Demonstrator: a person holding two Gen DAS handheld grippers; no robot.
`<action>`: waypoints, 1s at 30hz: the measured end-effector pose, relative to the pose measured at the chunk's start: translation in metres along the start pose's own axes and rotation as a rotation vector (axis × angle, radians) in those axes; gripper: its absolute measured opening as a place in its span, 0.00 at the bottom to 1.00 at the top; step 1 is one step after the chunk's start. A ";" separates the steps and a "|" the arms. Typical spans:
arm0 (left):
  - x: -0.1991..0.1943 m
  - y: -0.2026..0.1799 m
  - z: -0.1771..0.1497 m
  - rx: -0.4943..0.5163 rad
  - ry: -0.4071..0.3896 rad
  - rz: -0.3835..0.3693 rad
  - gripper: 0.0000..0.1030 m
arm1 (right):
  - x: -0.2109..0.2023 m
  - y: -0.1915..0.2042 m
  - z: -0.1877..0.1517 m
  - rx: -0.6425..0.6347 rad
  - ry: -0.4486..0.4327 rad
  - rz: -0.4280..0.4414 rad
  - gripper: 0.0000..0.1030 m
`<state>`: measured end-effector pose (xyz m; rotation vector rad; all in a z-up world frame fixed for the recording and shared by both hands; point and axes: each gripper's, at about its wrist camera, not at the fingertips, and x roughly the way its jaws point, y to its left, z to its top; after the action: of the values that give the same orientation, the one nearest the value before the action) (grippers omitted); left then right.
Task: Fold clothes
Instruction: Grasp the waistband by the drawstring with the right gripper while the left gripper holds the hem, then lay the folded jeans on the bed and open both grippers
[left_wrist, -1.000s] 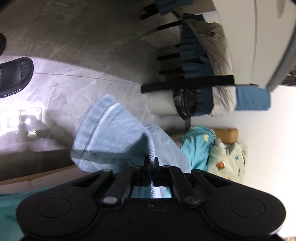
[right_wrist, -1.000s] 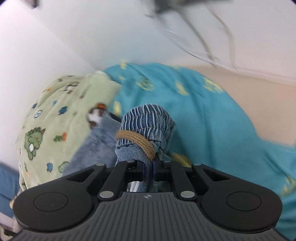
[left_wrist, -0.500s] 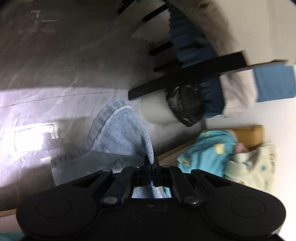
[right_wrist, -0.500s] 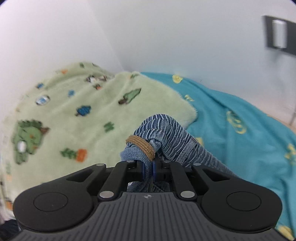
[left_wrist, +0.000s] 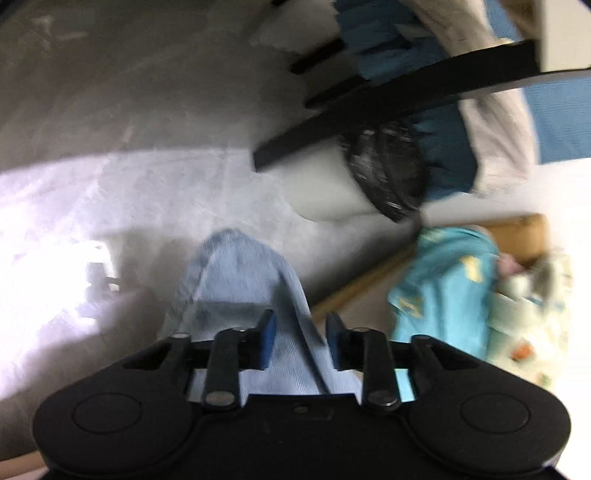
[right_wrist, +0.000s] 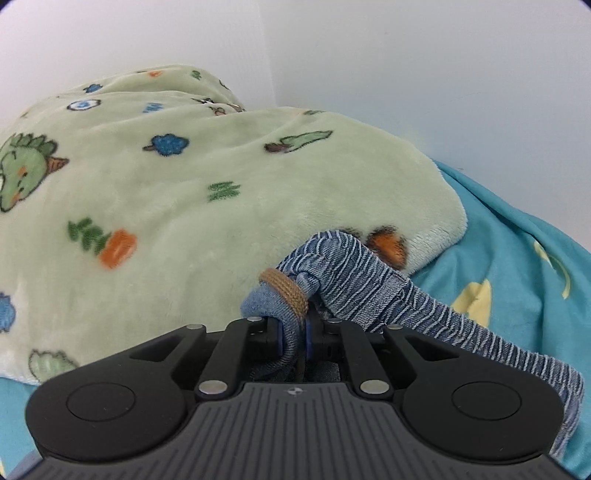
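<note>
Left gripper (left_wrist: 300, 334): jaws opening, pads apart, a fold of the light blue denim garment (left_wrist: 251, 280) lying loose between them and draped ahead of the tips. Right gripper (right_wrist: 293, 338): jaws opening, denim waistband (right_wrist: 354, 273) with ribbed elastic still pinched between the pads, a tan cord loop (right_wrist: 286, 290) wrapped just ahead of the tips. Beyond the right tips, a pale green fleece blanket (right_wrist: 221, 192) with dinosaur prints is seen, over a teal sheet (right_wrist: 509, 266), white wall behind. Ahead of the left tips, grey floor (left_wrist: 129, 129); up-right, a black chair frame (left_wrist: 388, 107) and a black bag (left_wrist: 388, 173), blurred.
</note>
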<state>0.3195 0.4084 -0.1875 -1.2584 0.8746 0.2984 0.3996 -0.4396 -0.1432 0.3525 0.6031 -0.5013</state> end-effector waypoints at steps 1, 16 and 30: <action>-0.009 0.005 -0.003 0.001 0.008 -0.038 0.35 | -0.005 -0.001 0.000 -0.014 0.009 0.003 0.14; -0.109 0.033 -0.145 -0.271 0.232 -0.165 0.54 | -0.175 -0.054 -0.059 0.011 0.080 0.157 0.32; -0.098 0.000 -0.227 -0.105 0.272 -0.144 0.55 | -0.287 0.009 -0.168 -0.450 0.050 0.529 0.50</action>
<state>0.1629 0.2262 -0.1276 -1.4747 1.0033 0.0583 0.1251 -0.2575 -0.0945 0.0857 0.6238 0.1543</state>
